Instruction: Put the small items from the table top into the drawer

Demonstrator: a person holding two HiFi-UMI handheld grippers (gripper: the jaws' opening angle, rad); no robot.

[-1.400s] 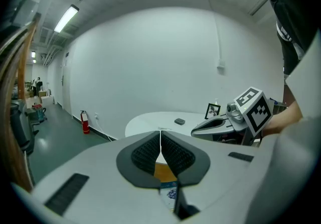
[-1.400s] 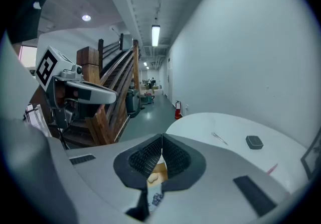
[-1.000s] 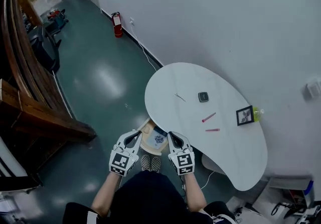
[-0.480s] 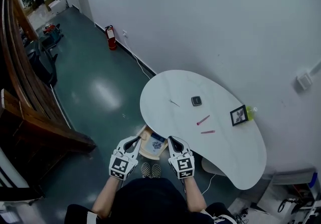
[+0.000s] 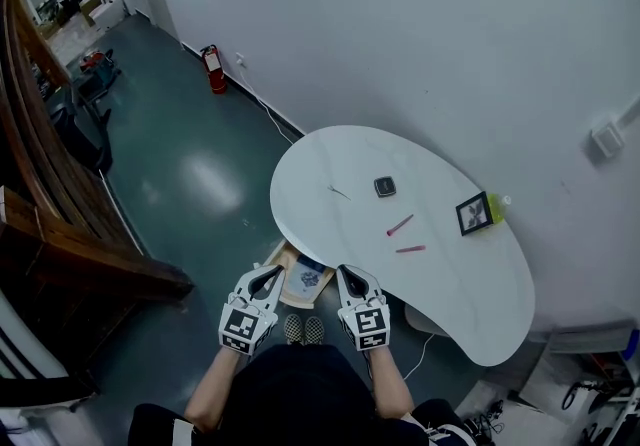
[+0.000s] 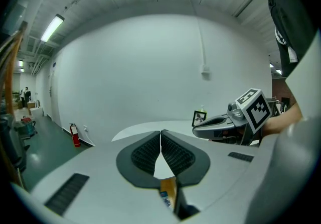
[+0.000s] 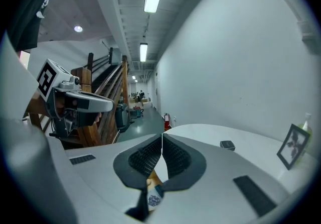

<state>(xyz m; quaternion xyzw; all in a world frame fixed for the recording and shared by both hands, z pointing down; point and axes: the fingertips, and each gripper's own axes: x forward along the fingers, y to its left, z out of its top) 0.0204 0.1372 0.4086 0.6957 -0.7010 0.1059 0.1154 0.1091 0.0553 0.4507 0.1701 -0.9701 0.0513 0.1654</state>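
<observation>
Since a second ago your head view has swung a little, so the white bench (image 5: 460,304) sits slightly further left. Nothing has left its top, so the task is still all ahead. The dark square item (image 5: 385,186), upper pink stick (image 5: 400,225), lower pink stick (image 5: 410,249) and what may be a thin pin (image 5: 338,192) lie there. Your left hand-held gripper (image 5: 268,272) and right hand-held gripper (image 5: 345,272) are closed tight and empty. You hold the 2 side by side above the open wooden drawer (image 5: 290,294), tipped slightly downward.

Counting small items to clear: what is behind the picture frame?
A yellow-green bottle stands behind the frame. The frame covers part of it, and anything lower behind it cannot be seen.
</observation>
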